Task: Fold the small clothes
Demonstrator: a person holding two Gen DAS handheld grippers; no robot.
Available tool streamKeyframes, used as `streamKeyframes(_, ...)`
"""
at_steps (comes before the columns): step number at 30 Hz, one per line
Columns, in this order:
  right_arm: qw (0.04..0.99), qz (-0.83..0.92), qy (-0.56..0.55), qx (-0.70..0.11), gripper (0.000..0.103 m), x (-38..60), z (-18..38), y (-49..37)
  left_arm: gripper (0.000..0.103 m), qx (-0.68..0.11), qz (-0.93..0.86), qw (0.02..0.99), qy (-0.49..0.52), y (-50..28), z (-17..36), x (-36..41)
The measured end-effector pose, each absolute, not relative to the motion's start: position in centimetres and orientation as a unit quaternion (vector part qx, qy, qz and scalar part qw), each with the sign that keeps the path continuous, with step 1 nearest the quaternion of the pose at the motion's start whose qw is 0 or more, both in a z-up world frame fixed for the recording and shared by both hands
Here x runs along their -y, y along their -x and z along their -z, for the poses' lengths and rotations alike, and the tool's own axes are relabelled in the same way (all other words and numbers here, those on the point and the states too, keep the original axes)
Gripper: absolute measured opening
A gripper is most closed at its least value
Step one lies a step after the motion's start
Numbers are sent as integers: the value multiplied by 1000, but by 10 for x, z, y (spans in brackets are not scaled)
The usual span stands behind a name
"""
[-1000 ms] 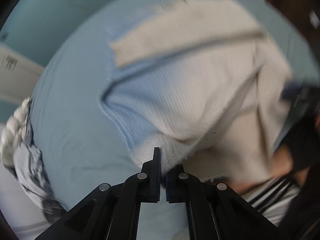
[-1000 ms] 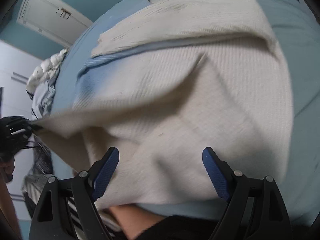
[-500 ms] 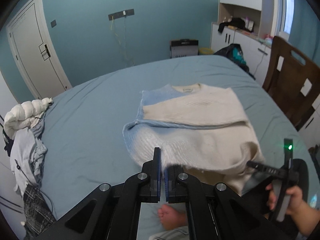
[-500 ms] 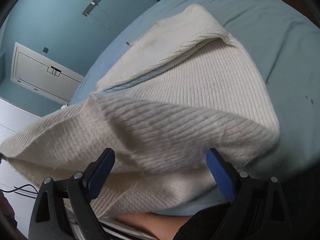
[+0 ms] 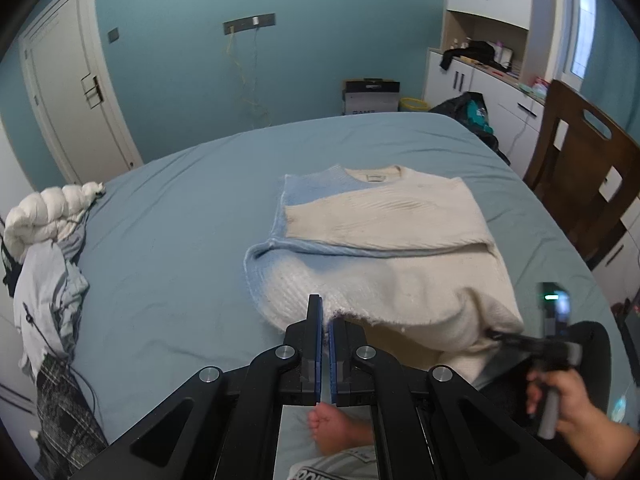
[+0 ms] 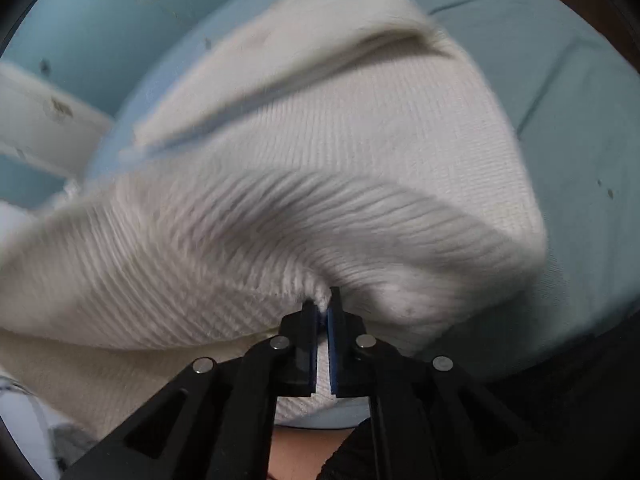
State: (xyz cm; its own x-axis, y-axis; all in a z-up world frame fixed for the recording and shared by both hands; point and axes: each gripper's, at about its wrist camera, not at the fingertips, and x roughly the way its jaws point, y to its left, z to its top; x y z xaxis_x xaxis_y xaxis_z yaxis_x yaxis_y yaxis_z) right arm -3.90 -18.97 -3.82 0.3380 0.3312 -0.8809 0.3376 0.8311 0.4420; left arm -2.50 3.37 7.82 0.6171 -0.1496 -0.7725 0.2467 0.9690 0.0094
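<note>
The teal-painted walls close the room in around me, with a white panelled door at the far left and tall white cupboards with a cluttered counter at the far right. A wide bed covered in a pale blue-grey sheet fills most of what my left wrist camera sees; it carries everything I am working on. A dark brown wooden chair stands just off the bed's right edge. Along the bed's left edge lies a heap of white, grey and checked clothes, well apart from my work. Beyond the far edge of the bed a black and white box sits on the floor against the wall, with a yellow bin beside it and a dark bag near the far right corner.

The cream and pale blue ribbed knit sweater lies across the middle of the bed, its neck towards the far edge and one sleeve folded across its chest. Its near hem is lifted off the sheet towards me.

My left gripper is pinched tight on the hem's bluish left part. My right gripper has just snapped closed, and its jaws now nip a fold of the cream knit at the hem's right part; in the left camera I see my right hand around its handle near the bed's near right corner. My bare foot shows on the sheet at the near edge.
</note>
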Motion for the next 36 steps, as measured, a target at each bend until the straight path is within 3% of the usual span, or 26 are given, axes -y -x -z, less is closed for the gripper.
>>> streamKeyframes(5,838,-2,-321,-442,0,267,-33,85,2,-420,110,900,-29,31,-76,-46)
streamKeyframes(9,854,-24,-354,-381,0,312,-75,119,2,-412,109,904,-12,38,-77,-54)
streamKeyframes(17,895,-20,-358,-264,0,330,-120,165,0,-345,108,932,21,76,-116,-72)
streamKeyframes(23,899,-28,-337,-276,0,309,-112,154,0,-341,113,933,-10,92,-115,-73)
streamKeyframes(29,916,-37,-268,-298,0,293,-110,179,1,-446,135,885,-7,74,-67,-68)
streamKeyframes(32,919,-26,-255,-299,0,312,-102,177,1,-460,143,876,-15,65,-52,-64)
streamKeyframes(36,926,-25,-230,-297,0,321,-93,174,1,-497,148,854,46,45,-34,-81)
